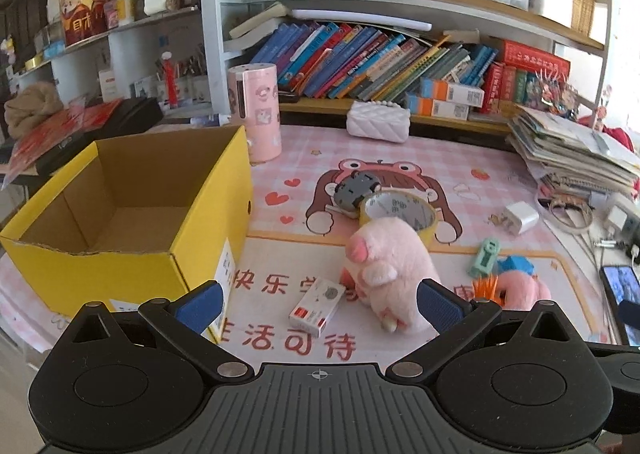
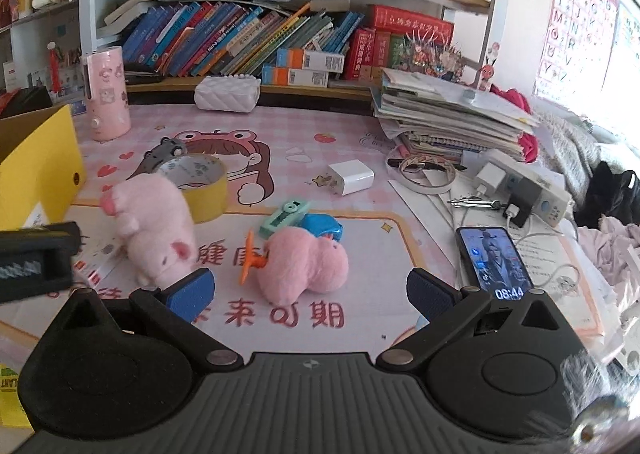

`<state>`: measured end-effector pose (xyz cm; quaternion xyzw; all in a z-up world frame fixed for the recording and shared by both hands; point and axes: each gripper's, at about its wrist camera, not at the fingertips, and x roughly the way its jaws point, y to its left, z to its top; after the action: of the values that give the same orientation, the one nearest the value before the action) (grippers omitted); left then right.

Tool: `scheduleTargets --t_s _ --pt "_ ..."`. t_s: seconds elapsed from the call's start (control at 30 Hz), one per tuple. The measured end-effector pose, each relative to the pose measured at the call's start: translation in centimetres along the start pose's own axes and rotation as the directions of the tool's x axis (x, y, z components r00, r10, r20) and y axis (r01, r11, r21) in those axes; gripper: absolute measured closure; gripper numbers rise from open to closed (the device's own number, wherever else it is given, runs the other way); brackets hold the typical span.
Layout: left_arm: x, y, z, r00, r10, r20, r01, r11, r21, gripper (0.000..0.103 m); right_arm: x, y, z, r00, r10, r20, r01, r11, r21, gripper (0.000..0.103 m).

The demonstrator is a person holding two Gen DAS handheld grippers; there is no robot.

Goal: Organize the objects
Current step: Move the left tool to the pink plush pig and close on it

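An open yellow cardboard box (image 1: 132, 210) stands empty at the left of the pink desk mat. My left gripper (image 1: 318, 308) is open, just above a small red-and-white carton (image 1: 317, 306), with a pink plush pig (image 1: 386, 270) by its right finger. My right gripper (image 2: 310, 292) is open in front of a second pink plush (image 2: 304, 266). The first pig (image 2: 154, 224) lies to its left. A yellow tape roll (image 2: 200, 184), grey toy car (image 1: 356, 188), green sharpener (image 2: 284, 216), blue toy (image 2: 322, 226), orange fan (image 2: 250, 258) and white charger (image 2: 351, 176) lie around.
A pink cylinder (image 1: 256, 110) and white quilted case (image 1: 378, 120) stand at the back under bookshelves (image 1: 360, 62). A paper stack (image 2: 452, 114), power strip (image 2: 524, 186) with cables and a phone (image 2: 494, 262) are at the right. The left gripper's body (image 2: 36, 258) intrudes at the right wrist view's left edge.
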<state>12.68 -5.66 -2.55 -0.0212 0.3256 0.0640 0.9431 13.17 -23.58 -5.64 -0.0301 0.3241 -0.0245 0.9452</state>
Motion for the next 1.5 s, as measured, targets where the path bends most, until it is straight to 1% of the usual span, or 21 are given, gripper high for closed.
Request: scheduleTargets --t_s 0.13,0.27,0.4,0.5,0.67,0.8,0.83,0.87,0.9,1.0,1.07,1.13,1.23,1.33,1.37,1.4,1.5 --pt "0.5 -0.7 0.3 1.000 0.020 -0.003 -0.020 1.000 -0.014 0.000 1.9 -1.3 0.5 0.999 0.042 -0.032 -0.042 0.999 0.010 0.000" --pt "0.9 -1.6 0.6 1.000 0.003 -0.018 -0.003 1.000 -0.010 0.000 3.7 -2.4 1.0 0.997 0.054 -0.061 -0.053 0.998 0.020 0.000" --pt "0.9 -2.4 0.8 1.000 0.020 -0.002 -0.020 1.000 0.004 0.000 5.4 -2.8 1.4 0.992 0.101 -0.079 -0.101 0.995 0.009 0.004" --pt "0.8 -2.6 1.0 0.999 0.039 0.013 -0.039 0.999 -0.007 0.000 6.9 -2.5 1.6 0.985 0.138 -0.102 -0.138 0.990 0.006 0.012" --pt "1.2 -3.0 1.4 0.998 0.066 0.008 -0.065 0.998 -0.012 0.000 9.3 -2.0 2.1 0.974 0.187 -0.129 -0.189 0.982 -0.002 0.012" --pt "1.9 -3.5 1.7 0.997 0.076 0.000 -0.076 0.997 -0.014 0.000 10.7 -1.7 2.1 0.958 0.229 -0.172 -0.233 0.972 -0.006 0.012" --pt "2.2 -3.7 1.8 0.997 0.078 -0.005 -0.078 0.997 -0.015 0.000 10.9 -1.8 2.1 0.955 0.240 -0.176 -0.246 0.969 -0.009 0.015" --pt "2.6 -3.9 1.9 0.997 0.078 -0.013 -0.078 0.997 -0.018 0.000 11.1 -1.8 2.2 0.952 0.249 -0.178 -0.256 0.967 -0.018 0.019" --pt "2.9 -4.0 1.9 0.997 0.075 -0.021 -0.075 0.997 -0.021 0.000 11.2 -1.9 2.1 0.950 0.257 -0.180 -0.265 0.964 -0.025 0.033" --pt "4.2 -4.6 2.1 0.996 0.061 -0.057 -0.063 0.997 -0.036 0.000 11.0 -2.6 2.3 0.943 0.280 -0.181 -0.290 0.956 -0.031 0.035" --pt "5.2 -4.9 2.2 0.995 0.054 -0.086 -0.059 0.997 -0.051 0.000 10.6 -3.3 2.5 0.945 0.280 -0.170 -0.291 0.956 -0.040 0.036" --pt "6.4 -5.3 2.4 0.993 0.043 -0.112 -0.051 0.996 -0.067 0.001 10.1 -4.1 2.8 0.953 0.266 -0.145 -0.276 0.960 -0.053 0.037" --pt "8.7 -6.1 2.5 0.989 0.059 -0.139 -0.069 0.995 -0.071 0.002 9.4 -5.4 3.3 0.967 0.230 -0.108 -0.238 0.969 -0.071 0.038" --pt "11.0 -6.7 2.6 0.979 0.079 -0.190 -0.092 0.994 -0.061 0.007 9.2 -6.8 3.6 0.972 0.215 -0.090 -0.222 0.973 -0.068 0.038" --pt "11.7 -6.8 2.6 0.975 0.083 -0.207 -0.096 0.994 -0.055 0.013 9.1 -7.1 3.7 0.973 0.216 -0.082 -0.222 0.973 -0.067 0.038" --pt "12.4 -7.0 2.5 0.971 0.089 -0.222 -0.102 0.994 -0.047 0.016 9.0 -7.4 3.8 0.973 0.219 -0.073 -0.223 0.972 -0.069 0.038" --pt "13.6 -7.4 2.2 0.965 0.091 -0.245 -0.100 0.995 -0.024 0.028 8.5 -7.7 4.0 0.972 0.230 -0.051 -0.234 0.969 -0.081 0.038"
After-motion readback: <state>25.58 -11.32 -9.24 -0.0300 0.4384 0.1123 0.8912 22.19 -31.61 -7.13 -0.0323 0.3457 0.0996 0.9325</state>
